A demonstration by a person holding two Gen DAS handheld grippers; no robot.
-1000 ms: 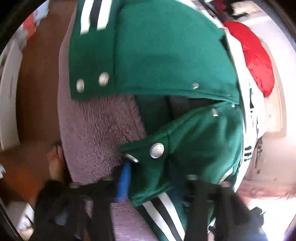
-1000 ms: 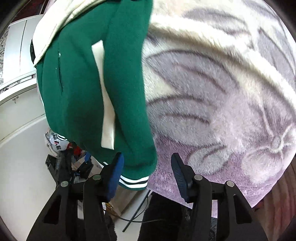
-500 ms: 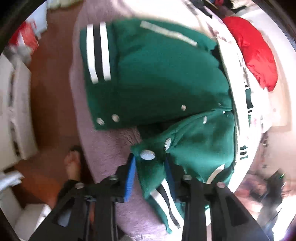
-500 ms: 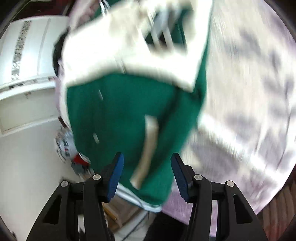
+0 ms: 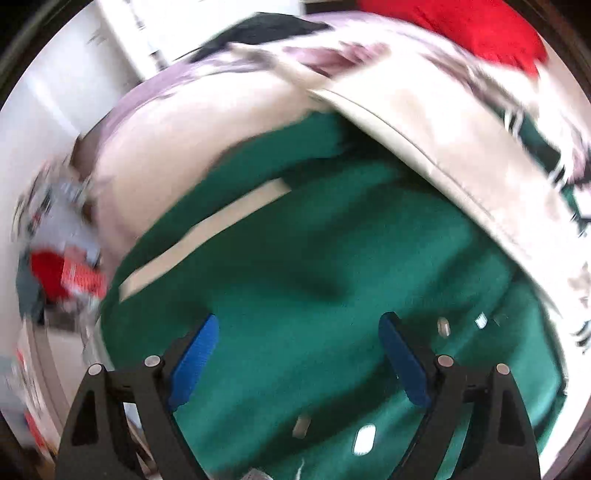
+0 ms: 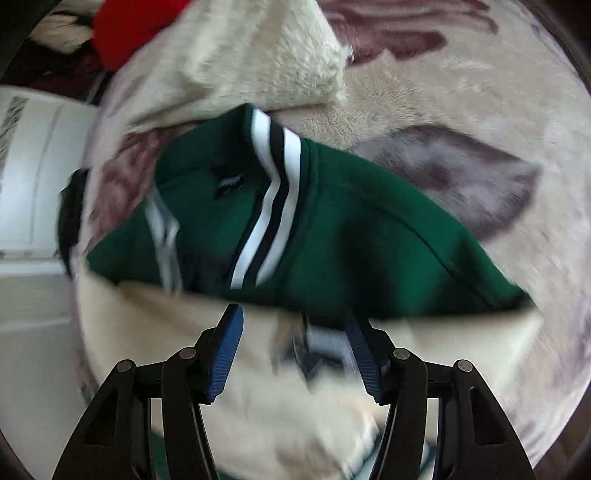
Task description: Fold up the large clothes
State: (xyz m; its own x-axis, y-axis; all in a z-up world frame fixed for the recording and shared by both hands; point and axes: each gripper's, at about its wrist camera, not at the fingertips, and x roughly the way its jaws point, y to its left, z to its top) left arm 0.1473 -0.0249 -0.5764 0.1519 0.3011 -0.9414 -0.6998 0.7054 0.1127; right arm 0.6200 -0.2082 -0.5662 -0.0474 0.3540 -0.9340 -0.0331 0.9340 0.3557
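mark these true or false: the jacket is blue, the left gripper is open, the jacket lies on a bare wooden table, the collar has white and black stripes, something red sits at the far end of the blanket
1. The jacket is blue. False: it is green with cream sleeves.
2. The left gripper is open. True: its jaws have just been opening and clamp nothing.
3. The jacket lies on a bare wooden table. False: it lies on a fluffy floral blanket.
4. The collar has white and black stripes. True.
5. Something red sits at the far end of the blanket. True.
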